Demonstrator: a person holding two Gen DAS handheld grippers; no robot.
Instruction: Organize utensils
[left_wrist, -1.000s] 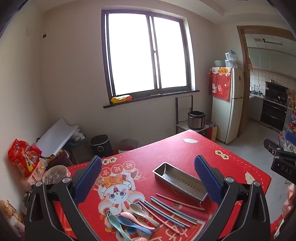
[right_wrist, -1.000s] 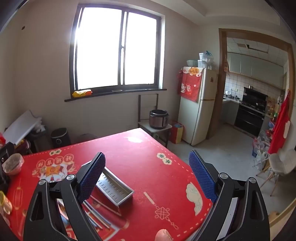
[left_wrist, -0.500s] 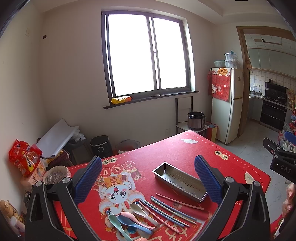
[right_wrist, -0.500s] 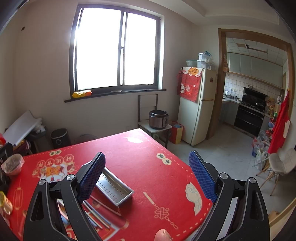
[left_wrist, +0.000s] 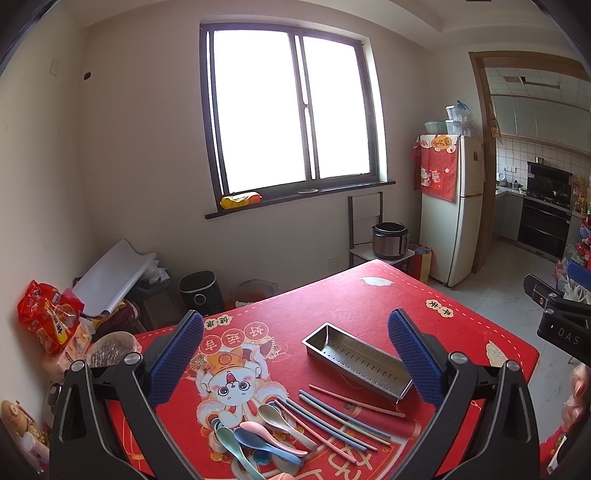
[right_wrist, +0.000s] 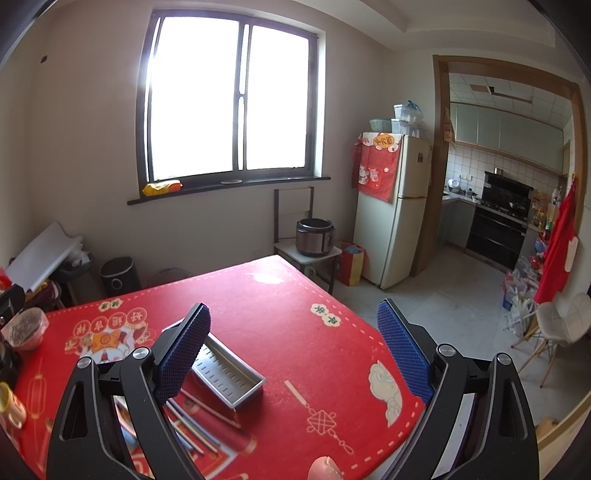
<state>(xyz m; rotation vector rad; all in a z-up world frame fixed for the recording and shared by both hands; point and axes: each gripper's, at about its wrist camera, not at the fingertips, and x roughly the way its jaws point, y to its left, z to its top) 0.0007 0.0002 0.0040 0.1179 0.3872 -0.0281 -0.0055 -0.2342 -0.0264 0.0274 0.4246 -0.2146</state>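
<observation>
So both hand-held grippers are up above the counter (left_wrist: 369, 295), nothing in either. Left hand-held gripper (left_wrist: 295, 354) jaws spread wide, empty. Right hand-held gripper (right_wrist: 293, 347) same, wide open, empty.

Utensils sit at the near edge of the counter: spoons (left_wrist: 258, 439) in a loose overlapping pile on the near left, chopsticks (left_wrist: 332, 421) fanned out just right of them, one pink stick (left_wrist: 356, 400) lying apart, closest to the metal tray (left_wrist: 354, 360). Tray is just beyond them, slotted bottom, nothing in it.

Handling guess: spoons look like light plastic, smooth and rounded, so likely to skate on the pads. I'd pinch the handle mid-length, not the bowl. They overlap, so take the top one first or the rest get dragged.

Chopsticks are thin, stiff, light, lying flat on the red cloth (left_wrist: 461, 332), so little to get under. Pinch across the middle, jaws square to the stick, and expect it to pivot if I'm off centre. The lone pink one is the easiest pick, no neighbours touching it.

Tray looks like thin steel, may slide when things drop in.
</observation>
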